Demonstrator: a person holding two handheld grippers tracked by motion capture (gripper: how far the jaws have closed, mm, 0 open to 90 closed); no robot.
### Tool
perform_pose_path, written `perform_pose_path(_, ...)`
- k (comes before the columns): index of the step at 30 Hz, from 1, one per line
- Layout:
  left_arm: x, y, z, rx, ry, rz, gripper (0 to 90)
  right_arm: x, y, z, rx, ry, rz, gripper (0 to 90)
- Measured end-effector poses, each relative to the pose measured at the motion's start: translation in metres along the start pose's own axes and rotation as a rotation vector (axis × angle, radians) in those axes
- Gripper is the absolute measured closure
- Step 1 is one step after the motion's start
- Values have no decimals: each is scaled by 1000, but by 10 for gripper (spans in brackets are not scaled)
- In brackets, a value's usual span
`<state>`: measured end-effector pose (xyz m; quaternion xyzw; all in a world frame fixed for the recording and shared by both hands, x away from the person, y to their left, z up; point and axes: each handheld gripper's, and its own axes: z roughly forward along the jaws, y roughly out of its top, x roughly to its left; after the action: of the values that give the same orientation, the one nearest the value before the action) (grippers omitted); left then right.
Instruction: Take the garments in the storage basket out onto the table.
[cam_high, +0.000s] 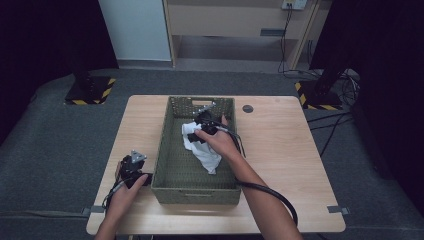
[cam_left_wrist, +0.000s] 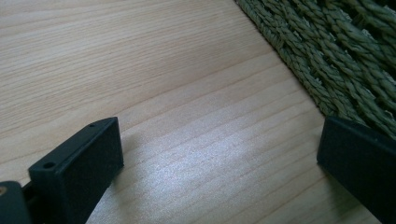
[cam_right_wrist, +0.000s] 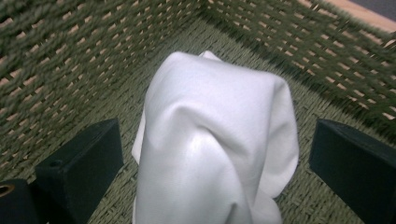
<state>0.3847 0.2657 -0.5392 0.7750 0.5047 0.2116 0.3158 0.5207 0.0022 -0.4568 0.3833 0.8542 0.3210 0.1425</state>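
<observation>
I find the right gripper (cam_high: 202, 120) inside the green woven basket (cam_high: 172, 172), toward its far end, with the white cloth (cam_high: 202, 150) bunched directly ahead of and beneath it. In the right gripper view the cloth (cam_right_wrist: 215, 140) rises as a rumpled hump between the two black jaws, which stand spread wide, one on each side, neither one touching the fabric as far as I can judge. The basket's woven walls (cam_right_wrist: 70, 56) close in beyond and to both sides of the gripper, meeting in a corner ahead.

The left gripper (cam_high: 131, 167) rests on the wooden table (cam_high: 280, 150) just outside the basket's near left wall. Its jaws are likewise spread, with bare table (cam_left_wrist: 163, 93) between them and the basket's weave (cam_left_wrist: 327, 51) just off the one jaw.

My assessment: the step in hand is the approach to grasp the cloth; the pinch itself is not yet made. The next move calls for lowering the right gripper so the raised fold sits well between the jaws, then closing on it squarely. The fabric is soft and loosely heaped, so a shallow bite risks catching only a thin edge. The left gripper stands idle beside the basket and could steady it if the lift drags.
</observation>
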Motion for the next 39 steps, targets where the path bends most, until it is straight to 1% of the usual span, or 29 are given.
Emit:
perform_pose_path(3, 0, 0, 0, 0, 0, 0, 0, 0, -2, 5, 4, 7, 4, 30)
perform_pose_path(13, 0, 0, 0, 2, 0, 3, 0, 0, -7, 18, 34, 7, 4, 30)
perform_pose_path(21, 0, 0, 0, 1, 0, 1, 0, -3, -10, 25, 43, 4, 23, 30)
perform_pose_path(23, 0, 0, 0, 1, 0, 2, 0, -4, -11, 27, 51, 4, 32, 30)
perform_pose_path(28, 0, 0, 0, 3, 0, 3, 0, -6, -13, 34, 67, 2, 34, 32)
perform_pose_path(35, 0, 0, 0, 2, -1, 3, 0, -5, -14, 38, 71, 6, 33, 30)
perform_pose_path(39, 0, 0, 0, 2, -1, 3, 0, -5, -15, 40, 82, 7, 46, 28)
